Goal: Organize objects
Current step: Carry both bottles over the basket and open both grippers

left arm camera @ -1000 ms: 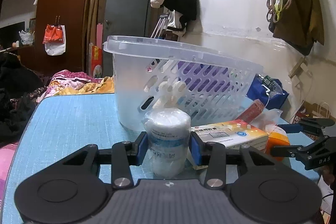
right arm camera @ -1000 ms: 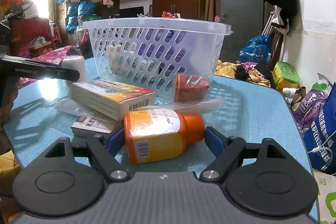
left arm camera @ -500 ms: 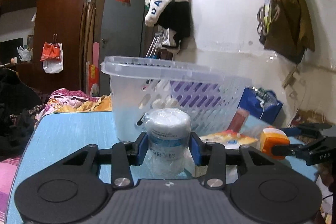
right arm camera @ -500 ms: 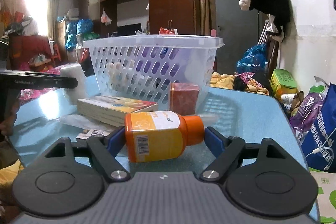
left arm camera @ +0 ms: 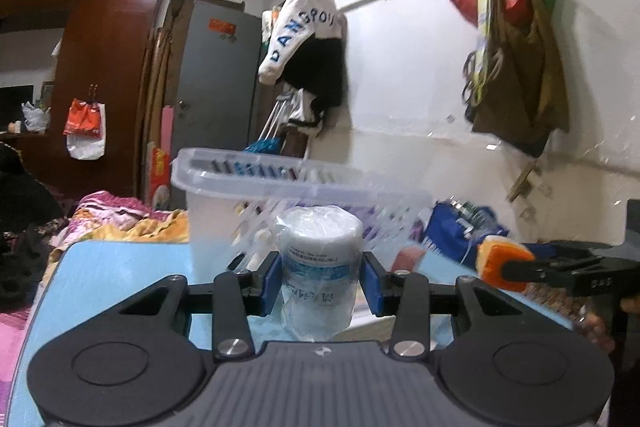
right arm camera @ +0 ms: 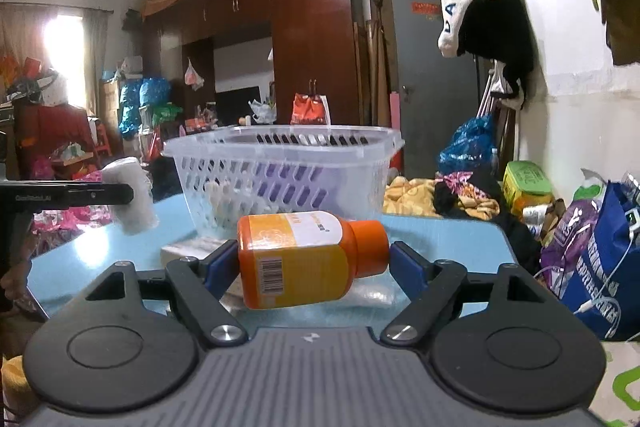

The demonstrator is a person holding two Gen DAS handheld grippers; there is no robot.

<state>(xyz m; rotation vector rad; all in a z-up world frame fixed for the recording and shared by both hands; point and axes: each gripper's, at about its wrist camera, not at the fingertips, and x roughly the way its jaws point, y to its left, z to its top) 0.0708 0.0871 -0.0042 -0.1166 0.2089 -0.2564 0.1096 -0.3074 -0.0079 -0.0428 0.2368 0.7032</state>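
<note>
Above the blue worktop (right arm camera: pixel 440 239), the right tool (right arm camera: pixel 310 261) grips an orange bottle (right arm camera: pixel 304 259) lying sideways, cap rightward. Left tool (left arm camera: pixel 320 283) clamps an upright white bottle (left arm camera: pixel 320 267).

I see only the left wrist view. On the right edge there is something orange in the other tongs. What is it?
Observer: An orange bottle, lying sideways between the right tongs, cap to the right.
Operator: Is the basket empty?
Observer: No. Through the basket wall, pale things show low inside; I cannot tell what.
Operator: What is under the orange bottle?
Observer: The blue table, with clear plastic below the bottle.
</note>
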